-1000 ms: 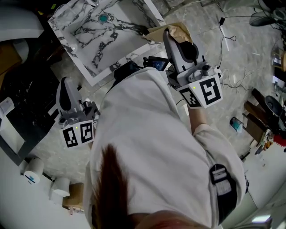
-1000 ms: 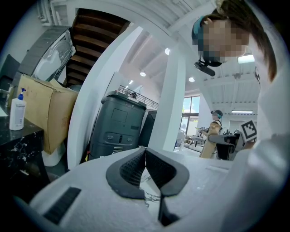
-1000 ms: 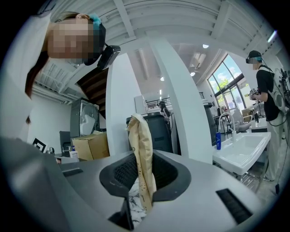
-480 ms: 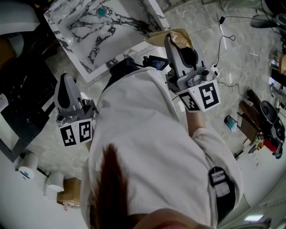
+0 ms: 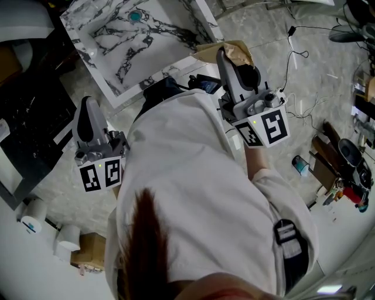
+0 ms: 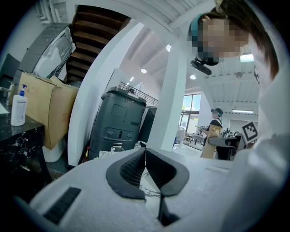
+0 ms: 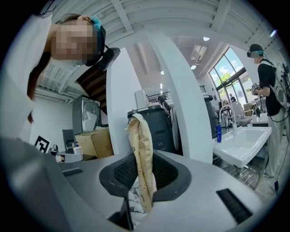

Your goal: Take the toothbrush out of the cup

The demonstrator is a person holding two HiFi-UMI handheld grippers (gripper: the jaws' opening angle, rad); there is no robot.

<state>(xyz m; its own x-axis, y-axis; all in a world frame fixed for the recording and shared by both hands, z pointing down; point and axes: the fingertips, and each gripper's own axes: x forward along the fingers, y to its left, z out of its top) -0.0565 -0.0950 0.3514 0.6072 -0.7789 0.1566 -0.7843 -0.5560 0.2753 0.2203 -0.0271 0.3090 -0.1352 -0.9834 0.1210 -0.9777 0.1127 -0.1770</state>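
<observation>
Hardly anything has shifted over the last second: both grippers hang at our sides as before, and only the basin sits a touch higher in the head view.

Under us spreads the pale, marble-patterned floor (image 5: 304,76). Our loose white shirt (image 5: 199,193) fills the middle of the head view. Ahead stands the square white basin veined in black (image 5: 164,35), and a small teal drain plug (image 5: 135,16) lies in its bowl.

At our left side is the left gripper (image 6: 145,165), grey and white with its marker cube. Its dark ribbed fingers (image 6: 131,170) are pressed together with nothing between them. It points toward a dark grey plastic bin (image 6: 118,122) and a brown cardboard box (image 6: 45,108).

At the other side, the right gripper (image 5: 224,58) reaches toward the basin's near corner. Its fingers (image 7: 120,174) pinch a crumpled tan paper bag (image 7: 138,145), which stands upright between them.

Thin black cables (image 5: 293,41) trail over the floor to the right.

We cannot make out the toothbrush or the cup in any view.
</observation>
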